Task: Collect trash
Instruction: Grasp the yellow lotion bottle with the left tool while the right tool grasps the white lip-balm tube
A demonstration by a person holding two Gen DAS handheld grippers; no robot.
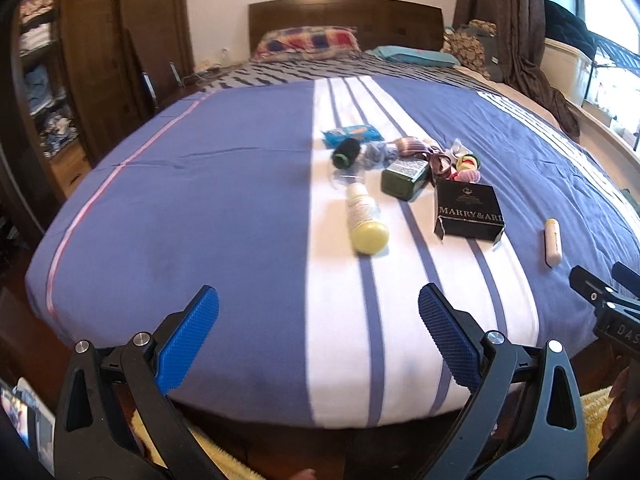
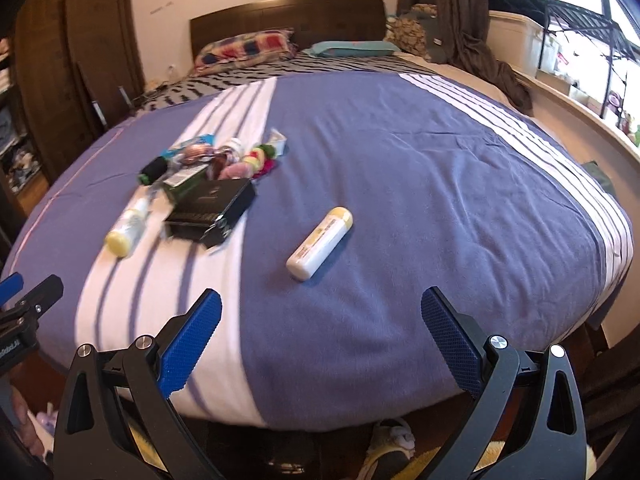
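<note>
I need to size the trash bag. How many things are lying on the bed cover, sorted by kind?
Bottles or tubes lying on their sides: 3 (yellow-capped bottle, cream tube, black-and-green roll)
Boxes: 2 (black box, green box)
Blue wrapper: 1
Tangled heap of ribbons and small bits: 1, its pieces too jumbled to count
Total: 7

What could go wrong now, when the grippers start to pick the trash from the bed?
The cream tube and the yellow-capped bottle lie on their sides on the soft blanket; they may roll or sink when pinched. The black box has open flaps that could crush. The pile behind it is tightly packed, so one grab may drag neighbours. Both grippers, left and right, are open.
</note>
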